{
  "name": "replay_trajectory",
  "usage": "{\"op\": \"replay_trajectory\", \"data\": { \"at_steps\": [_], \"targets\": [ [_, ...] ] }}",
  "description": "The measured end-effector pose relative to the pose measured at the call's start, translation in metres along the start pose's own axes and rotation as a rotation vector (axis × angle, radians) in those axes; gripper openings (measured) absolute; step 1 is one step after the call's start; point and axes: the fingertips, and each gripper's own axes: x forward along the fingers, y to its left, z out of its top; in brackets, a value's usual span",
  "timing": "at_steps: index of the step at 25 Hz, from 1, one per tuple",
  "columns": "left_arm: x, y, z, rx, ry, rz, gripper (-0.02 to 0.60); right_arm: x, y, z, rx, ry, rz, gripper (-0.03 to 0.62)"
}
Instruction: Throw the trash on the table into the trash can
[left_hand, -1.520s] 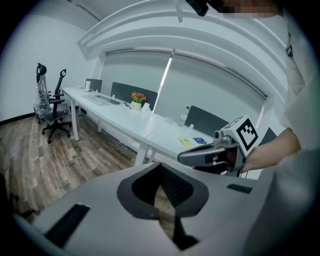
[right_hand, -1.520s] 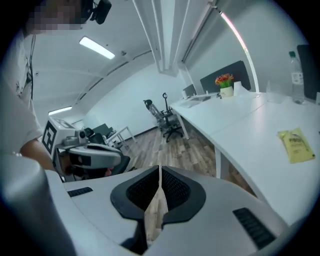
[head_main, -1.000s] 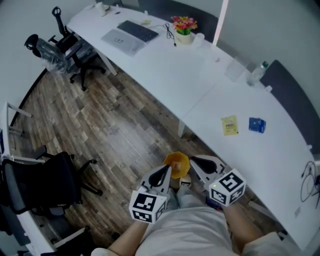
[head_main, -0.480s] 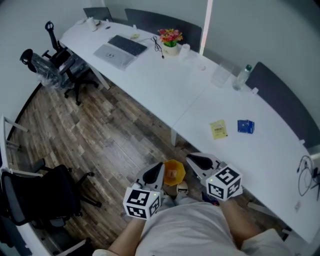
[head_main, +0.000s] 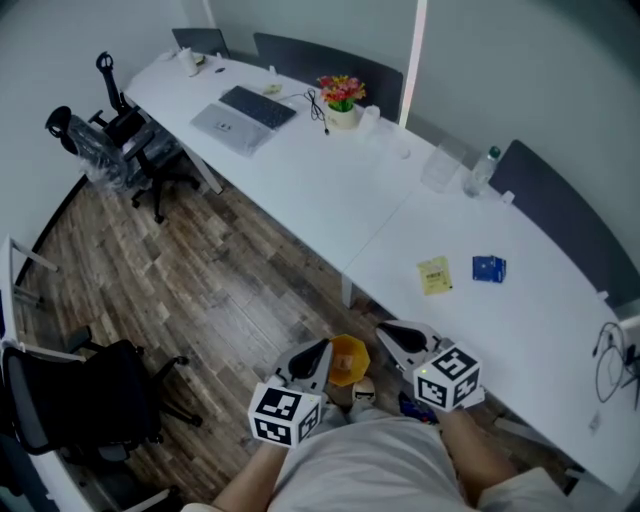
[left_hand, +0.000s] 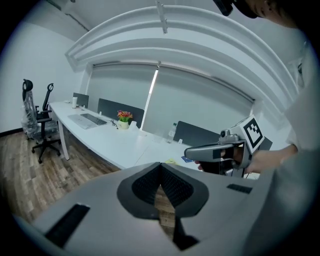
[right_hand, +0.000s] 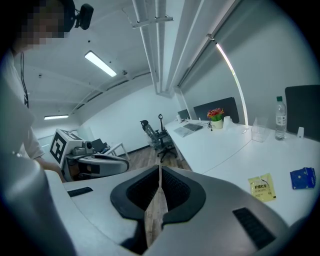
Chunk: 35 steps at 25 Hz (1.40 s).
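While the person is holding both tools low and close to the body, side by side with forearms reaching forward, the left gripper (head_main: 318, 352) and the right gripper (head_main: 395, 332) are tilting slightly downward toward the near edge of the white tabletop (head_main: 330, 185). Each one's jaws are pressed together on nothing. Between them an orange trash can (head_main: 350, 358) is sitting on the floor. A yellow packet (head_main: 434, 275) and a blue packet (head_main: 488, 268) are lying side by side, not touching, about midway between the tabletop's near and far edges, beyond the right gripper.
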Motion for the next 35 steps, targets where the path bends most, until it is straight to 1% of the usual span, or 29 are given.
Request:
{"op": "replay_trajectory", "data": {
  "at_steps": [5, 10, 16, 22, 28, 31, 35],
  "targets": [
    [0.002, 0.0, 0.001, -0.016, 0.008, -0.004, 0.0, -0.006, -0.004, 0.0, 0.001, -0.004, -0.014, 0.043],
    [0.006, -0.003, 0.003, -0.01, 0.012, -0.008, 0.0, -0.011, -0.011, -0.001, 0.004, -0.009, -0.033, 0.043],
    [0.019, -0.013, 0.004, -0.009, 0.008, -0.044, 0.0, -0.021, -0.03, -0.005, -0.008, -0.004, -0.088, 0.043],
    [0.042, -0.032, 0.007, 0.002, 0.027, -0.108, 0.0, -0.051, -0.066, -0.009, 0.025, -0.033, -0.19, 0.043],
    [0.062, -0.054, 0.01, 0.049, 0.043, -0.168, 0.0, -0.087, -0.104, -0.02, 0.05, -0.037, -0.309, 0.043],
    [0.071, -0.06, 0.01, 0.047, 0.048, -0.183, 0.0, -0.098, -0.123, -0.026, 0.068, -0.041, -0.35, 0.043],
    [0.083, -0.063, 0.007, 0.042, 0.06, -0.187, 0.0, -0.105, -0.143, -0.027, 0.08, -0.042, -0.386, 0.043]
  ]
}}
